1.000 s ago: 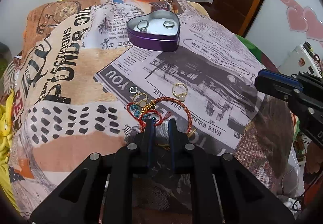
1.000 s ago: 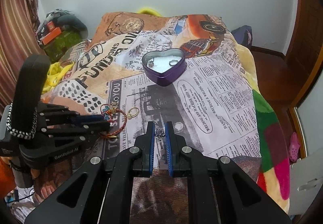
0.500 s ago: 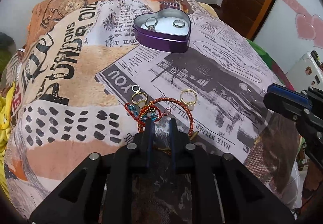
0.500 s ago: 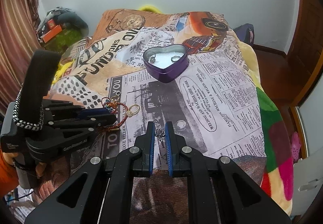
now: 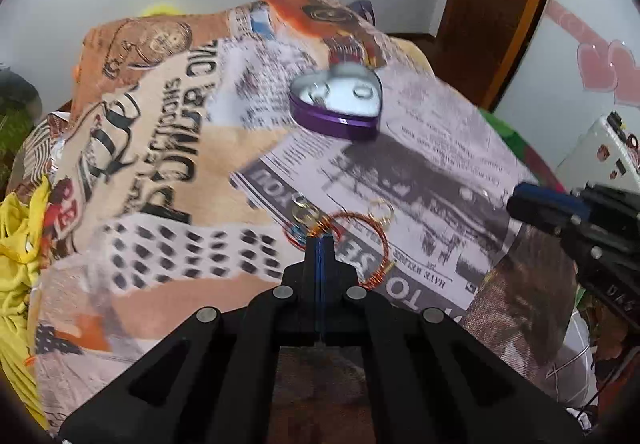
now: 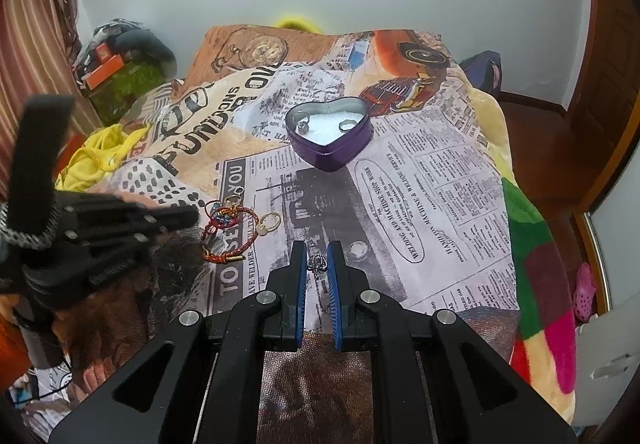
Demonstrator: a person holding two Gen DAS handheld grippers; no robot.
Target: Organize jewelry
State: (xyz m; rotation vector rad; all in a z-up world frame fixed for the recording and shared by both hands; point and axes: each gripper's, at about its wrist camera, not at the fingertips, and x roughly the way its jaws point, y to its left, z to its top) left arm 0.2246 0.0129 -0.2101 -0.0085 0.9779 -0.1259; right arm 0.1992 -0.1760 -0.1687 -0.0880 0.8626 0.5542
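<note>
Jewelry, silver charm [image 6: 318, 264], gripped between the right gripper [image 6: 317, 258] fingers above the bed's newsprint blanket [image 6: 420, 204]. Left gripper [image 5: 319, 244] fingers pressed together; whether they pinch the red cord bracelet [image 5: 360, 240] cannot be told. Gold rings [image 6: 269, 222] lie beside it. Beyond, heart-shaped purple tin [image 6: 328, 136] holding two rings.

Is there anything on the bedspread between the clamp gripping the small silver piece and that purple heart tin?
No, only printed blanket lies between the right gripper and the heart tin, as the right wrist view shows.
</note>
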